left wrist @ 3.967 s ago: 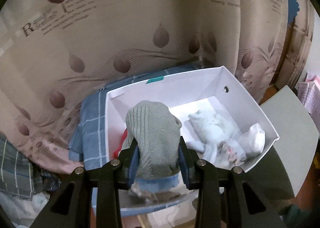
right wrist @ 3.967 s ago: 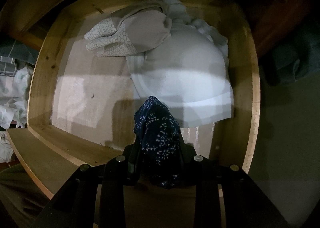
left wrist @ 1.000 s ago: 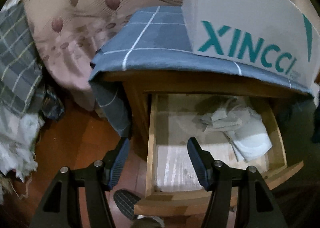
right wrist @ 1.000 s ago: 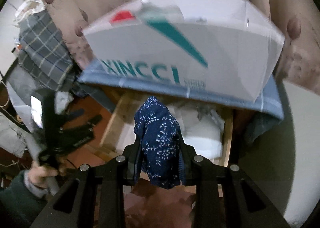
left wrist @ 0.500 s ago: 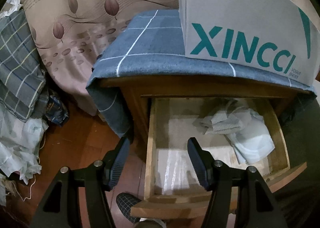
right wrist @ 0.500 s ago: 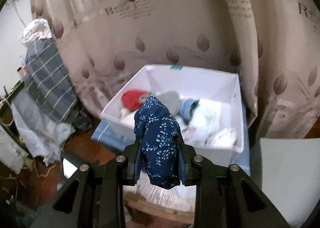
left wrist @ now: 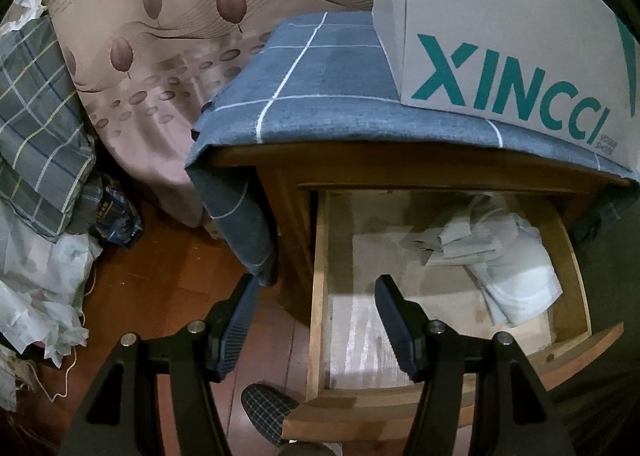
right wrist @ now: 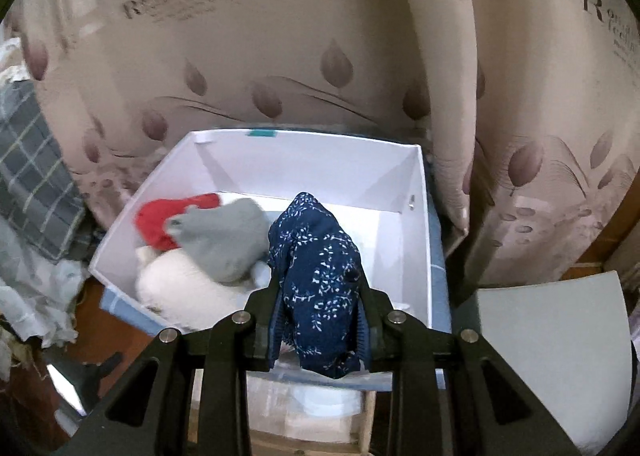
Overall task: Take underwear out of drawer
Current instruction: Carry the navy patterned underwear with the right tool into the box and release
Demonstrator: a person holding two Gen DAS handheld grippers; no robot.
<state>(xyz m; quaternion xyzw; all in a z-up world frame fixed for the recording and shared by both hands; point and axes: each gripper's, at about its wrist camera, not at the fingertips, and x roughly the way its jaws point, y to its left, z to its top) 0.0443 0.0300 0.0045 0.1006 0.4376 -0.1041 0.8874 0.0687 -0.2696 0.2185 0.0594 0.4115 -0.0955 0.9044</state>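
Observation:
My right gripper [right wrist: 318, 280] is shut on navy-blue underwear with a small white print [right wrist: 320, 268], held above the near edge of the white box [right wrist: 304, 151]. Inside that box lie a red garment [right wrist: 160, 219], a grey one [right wrist: 224, 244] and a white one [right wrist: 180, 292]. In the left wrist view my left gripper [left wrist: 316, 296] hangs open and empty over the front left corner of the pulled-out wooden drawer [left wrist: 320, 256]. Pale grey and white folded underwear [left wrist: 492, 256] sits at the drawer's back right.
The white box [left wrist: 500, 55], lettered XINCCI, stands on a blue checked cloth [left wrist: 320, 87] covering the nightstand. A leaf-patterned curtain [right wrist: 280, 35] hangs behind. Plaid fabric and crumpled plastic [left wrist: 36, 215] lie on the wooden floor at left. A slippered foot [left wrist: 268, 408] is below the drawer.
My right gripper rose with the navy underwear from in front of the box to above it, so the box's inside now shows and has come closer. The left gripper barely moved.

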